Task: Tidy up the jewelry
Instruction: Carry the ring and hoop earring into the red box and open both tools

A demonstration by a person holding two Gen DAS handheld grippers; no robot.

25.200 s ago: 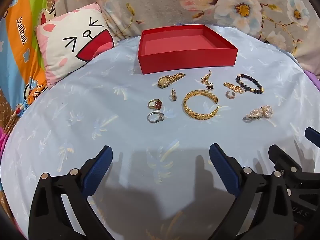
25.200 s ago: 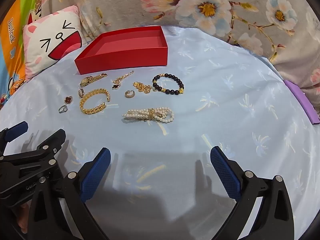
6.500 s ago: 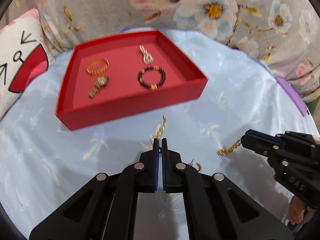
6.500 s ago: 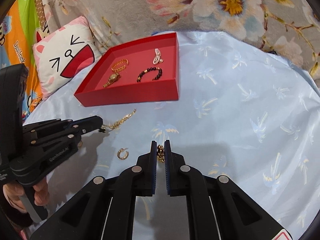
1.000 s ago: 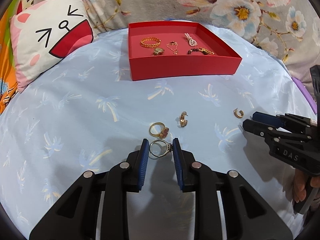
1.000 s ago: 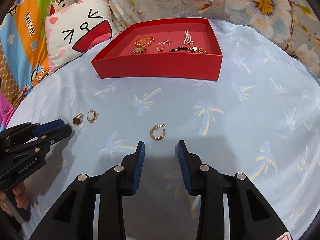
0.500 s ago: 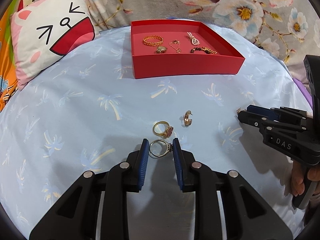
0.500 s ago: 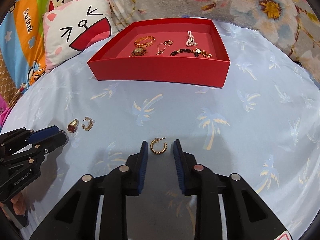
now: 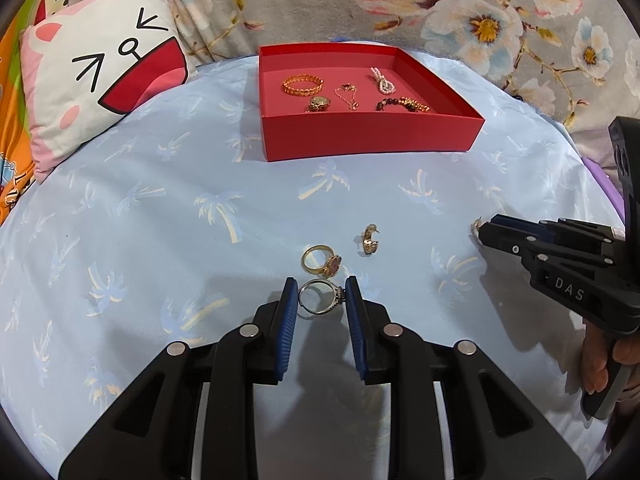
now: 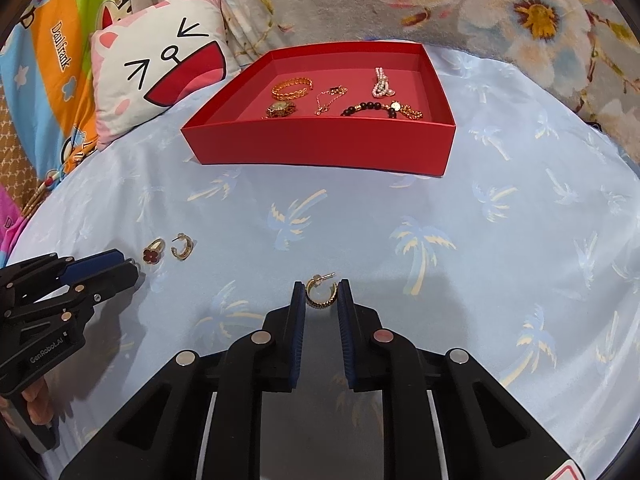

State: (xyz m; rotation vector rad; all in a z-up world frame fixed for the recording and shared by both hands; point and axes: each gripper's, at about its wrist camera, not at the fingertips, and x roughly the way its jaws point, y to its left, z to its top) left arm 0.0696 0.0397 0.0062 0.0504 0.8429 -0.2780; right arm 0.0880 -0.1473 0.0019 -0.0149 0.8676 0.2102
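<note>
My left gripper (image 9: 320,292) is shut on a silver ring (image 9: 320,302) that lies on the blue cloth, and both pads touch it. A gold ring with a red stone (image 9: 322,262) and a gold hoop earring (image 9: 370,240) lie just ahead of it. My right gripper (image 10: 321,290) points down at the cloth further right. Its jaws are closing on a second gold hoop earring (image 10: 321,294), and the pads meet its sides. The red box (image 10: 320,148) at the back holds a gold bangle, a watch, a chain, a pearl piece and a bead bracelet.
A cat-face pillow (image 9: 100,88) leans at the back left. Floral fabric (image 9: 480,20) rises behind the box. A purple object (image 9: 600,176) shows at the right edge of the cloth. A hand (image 9: 600,368) holds the right gripper's handle.
The right jaws have narrowed, and the hoop earring that lay just ahead of their tips now sits between them. The left gripper and the silver ring have not moved.
</note>
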